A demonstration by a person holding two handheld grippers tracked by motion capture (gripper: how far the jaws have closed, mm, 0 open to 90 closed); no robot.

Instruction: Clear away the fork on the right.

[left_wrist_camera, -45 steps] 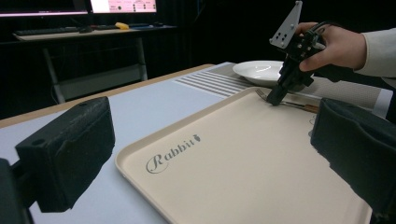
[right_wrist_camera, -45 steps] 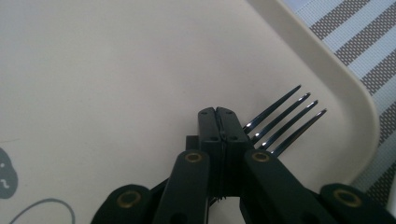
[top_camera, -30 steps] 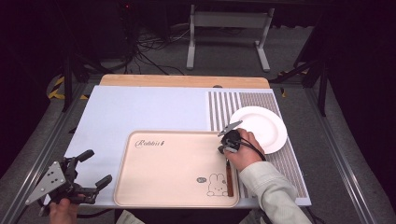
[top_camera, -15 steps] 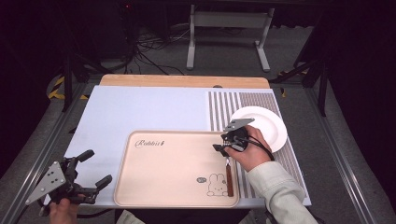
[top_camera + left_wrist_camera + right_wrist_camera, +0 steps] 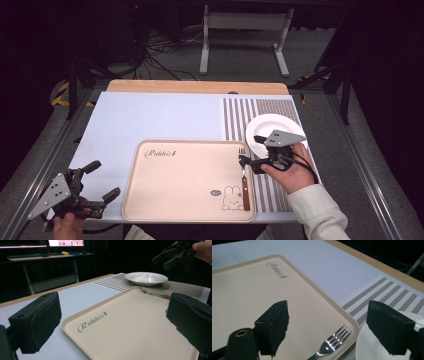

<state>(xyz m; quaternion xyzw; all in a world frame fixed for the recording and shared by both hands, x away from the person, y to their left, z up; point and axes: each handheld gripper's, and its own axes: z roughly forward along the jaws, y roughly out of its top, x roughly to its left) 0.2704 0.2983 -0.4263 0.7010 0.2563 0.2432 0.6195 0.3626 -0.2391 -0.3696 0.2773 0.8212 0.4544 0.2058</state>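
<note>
Beige tray [image 5: 185,180] holds a fork [image 5: 244,180]; white plate [image 5: 272,127] empty; both grippers' jaws spread.

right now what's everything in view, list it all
tray: 1, beige with rabbit print, near middle of the mat
fork: 1, silver with brown handle, lying along the tray's right edge
plate: 1, white, on the striped part right of the tray
mat: 1, pale blue with striped right section, covering the table
table: 1, wood, edge showing at the far side
left gripper: 1, black, open, off the tray's near left corner
right gripper: 1, black, open, above the fork's tines and the plate
</note>
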